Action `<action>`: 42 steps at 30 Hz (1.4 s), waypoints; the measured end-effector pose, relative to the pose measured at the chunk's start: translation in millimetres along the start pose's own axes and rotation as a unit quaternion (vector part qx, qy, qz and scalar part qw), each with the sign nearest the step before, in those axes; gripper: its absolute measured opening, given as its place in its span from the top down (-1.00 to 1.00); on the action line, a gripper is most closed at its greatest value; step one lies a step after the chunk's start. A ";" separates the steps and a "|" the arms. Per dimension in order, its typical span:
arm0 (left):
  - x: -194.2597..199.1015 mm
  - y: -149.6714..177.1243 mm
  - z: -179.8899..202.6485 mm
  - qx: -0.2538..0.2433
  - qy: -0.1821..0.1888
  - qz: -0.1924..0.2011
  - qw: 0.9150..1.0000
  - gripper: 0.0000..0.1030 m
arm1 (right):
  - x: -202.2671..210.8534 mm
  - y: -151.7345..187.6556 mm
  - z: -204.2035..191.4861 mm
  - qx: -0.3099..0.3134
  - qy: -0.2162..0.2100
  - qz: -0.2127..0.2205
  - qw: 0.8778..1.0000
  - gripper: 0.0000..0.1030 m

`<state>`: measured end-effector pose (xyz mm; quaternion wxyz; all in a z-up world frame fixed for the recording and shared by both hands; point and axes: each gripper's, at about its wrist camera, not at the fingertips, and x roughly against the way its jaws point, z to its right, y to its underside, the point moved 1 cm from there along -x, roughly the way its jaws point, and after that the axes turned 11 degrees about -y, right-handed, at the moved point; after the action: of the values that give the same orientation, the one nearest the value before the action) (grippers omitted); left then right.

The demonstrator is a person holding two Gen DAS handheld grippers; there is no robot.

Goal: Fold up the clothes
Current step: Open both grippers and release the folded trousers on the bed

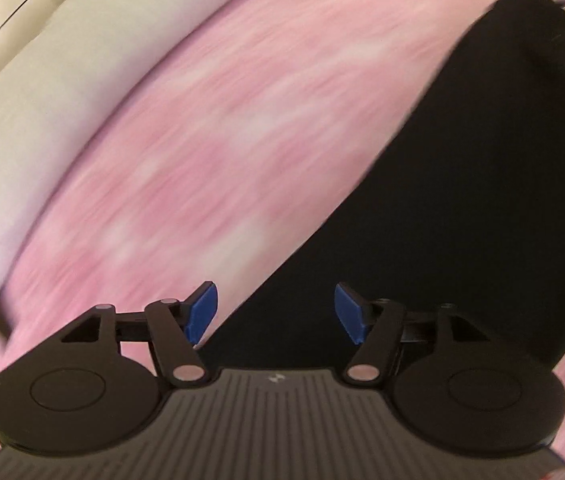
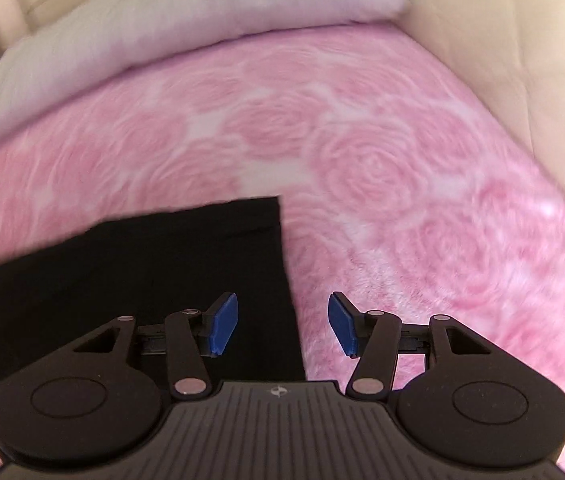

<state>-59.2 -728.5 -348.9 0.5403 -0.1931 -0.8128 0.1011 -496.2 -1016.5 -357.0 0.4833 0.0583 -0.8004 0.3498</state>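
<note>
A black garment (image 1: 462,200) lies flat on a pink rose-patterned blanket (image 1: 202,140); the left wrist view is blurred. My left gripper (image 1: 276,312) hovers over the garment's left edge, its blue pads (image 1: 202,310) apart with nothing between them. In the right wrist view the same black garment (image 2: 142,280) fills the lower left, with a square corner toward the middle of the pink blanket (image 2: 402,180). My right gripper (image 2: 282,324) is above the garment's right edge, open and empty, one pad over black cloth and the other over the blanket.
A white pillow or duvet (image 2: 182,20) lies along the far side of the blanket. Cream padded fabric (image 2: 522,40) rises at the right. A pale surface (image 1: 22,100) borders the blanket at the left in the left wrist view.
</note>
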 end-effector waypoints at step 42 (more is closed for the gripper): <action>103.1 63.5 217.8 -0.060 0.145 0.108 0.982 0.20 | 23.2 154.0 -94.6 -0.148 -0.112 -0.010 0.983 -0.08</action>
<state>-281.2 -617.8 -372.2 0.6257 -0.3242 -0.7048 0.0809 -505.5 -837.3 -388.4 0.3974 0.0328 -0.8918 0.2138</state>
